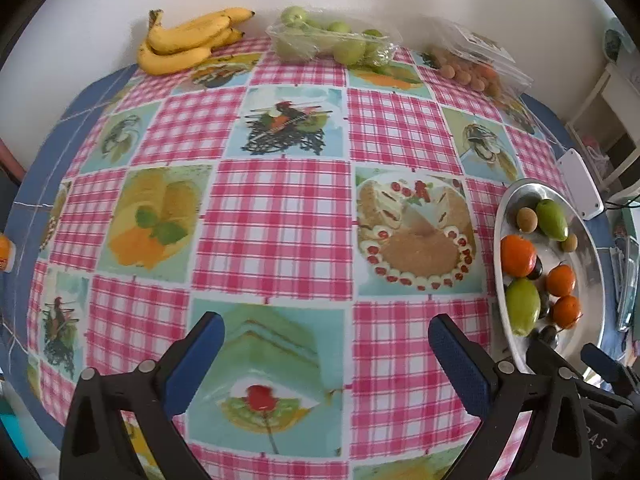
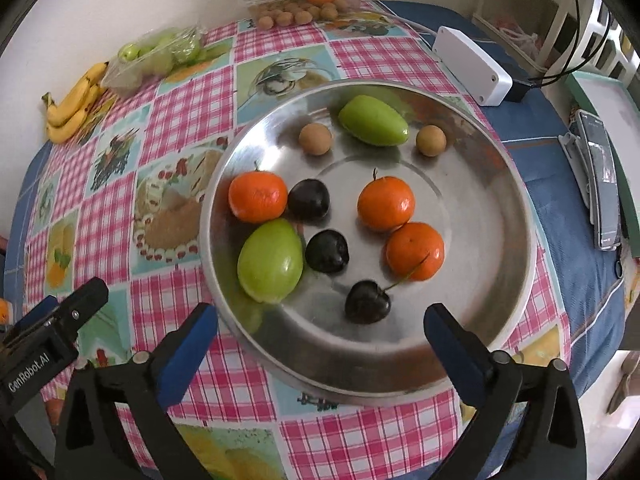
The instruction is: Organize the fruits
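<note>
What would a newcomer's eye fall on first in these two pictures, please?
Most likely the round metal tray under the open right gripper, holding oranges, green fruits and dark cherries. Next, the pink checked tablecloth below the open left gripper, with bananas at its far edge.

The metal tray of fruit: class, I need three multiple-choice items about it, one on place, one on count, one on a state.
1. Where do the bananas lie?
A. On the metal tray
B. On the tablecloth by the wall
C. In the clear box

2. How many tangerines are on the metal tray?
A. One
B. Three
C. Five

3. How is the right gripper?
A. Open, holding nothing
B. Shut on a cherry
C. Shut on the tray rim

Answers:
1 B, they rest at the table's far edge, apart from the tray.
2 B, three tangerines sit among the other fruit.
3 A, its fingers stand wide apart, touching nothing.
</note>
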### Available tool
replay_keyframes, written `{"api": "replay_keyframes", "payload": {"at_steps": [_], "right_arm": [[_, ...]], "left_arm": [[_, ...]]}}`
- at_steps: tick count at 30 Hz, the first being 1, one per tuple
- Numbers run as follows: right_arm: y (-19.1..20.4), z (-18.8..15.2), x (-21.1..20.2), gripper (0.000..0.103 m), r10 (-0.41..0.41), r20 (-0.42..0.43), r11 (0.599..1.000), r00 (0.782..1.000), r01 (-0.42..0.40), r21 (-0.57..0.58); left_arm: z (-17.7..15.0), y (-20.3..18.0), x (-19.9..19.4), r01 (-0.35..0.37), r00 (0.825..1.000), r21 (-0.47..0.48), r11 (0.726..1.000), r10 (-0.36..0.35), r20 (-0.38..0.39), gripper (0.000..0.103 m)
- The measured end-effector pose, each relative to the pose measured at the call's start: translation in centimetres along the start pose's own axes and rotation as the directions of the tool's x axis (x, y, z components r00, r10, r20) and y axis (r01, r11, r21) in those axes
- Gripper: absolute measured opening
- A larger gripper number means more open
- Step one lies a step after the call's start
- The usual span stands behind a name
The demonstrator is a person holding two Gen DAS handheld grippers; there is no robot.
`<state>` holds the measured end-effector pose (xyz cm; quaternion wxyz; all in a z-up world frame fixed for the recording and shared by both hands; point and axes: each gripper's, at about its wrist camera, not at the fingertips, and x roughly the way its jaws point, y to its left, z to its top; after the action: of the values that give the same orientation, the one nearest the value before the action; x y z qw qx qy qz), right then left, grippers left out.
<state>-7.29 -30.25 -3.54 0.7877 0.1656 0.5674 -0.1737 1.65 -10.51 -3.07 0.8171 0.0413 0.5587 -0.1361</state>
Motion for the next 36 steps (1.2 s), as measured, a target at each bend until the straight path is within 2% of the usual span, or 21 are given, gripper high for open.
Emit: {"api": "replay_keyframes", "payload": {"at_steps": [7,16,27,36], "right_arm": [[0.5,-1.5,-1.6,0.103,-0.003,0.050,1.000,0.999,0.004,-0.020],[0.7,-2.4,-3.2,0.103,0.008,0.108,1.000,0.994,-0.006,-0.018],[0.5,-2.8,-4.0,0.103,0.017,0.139,1.000,0.990,-0.015,-0.009],[0.5,-2.8,-3.9,0.103,0.012,0.139,1.000,0.990,-0.011,-0.009]], "left_arm": [[-1.2,1.1,-1.9,-0.071,0.996,0.013,0.997,0.070,0.057,0.103],[-2.8,1.3,-3.4,-0.121,0.989,0.004,0.993,0.120,0.086,0.103],[-3.6,1.0,-4.8,-0.133,0.983,0.011,0.991,0.130,0.129,0.103],[-3.6,1.0,-4.6,-0.124,0.986,0.017,0.992,0.121,0.112,0.103]]}}
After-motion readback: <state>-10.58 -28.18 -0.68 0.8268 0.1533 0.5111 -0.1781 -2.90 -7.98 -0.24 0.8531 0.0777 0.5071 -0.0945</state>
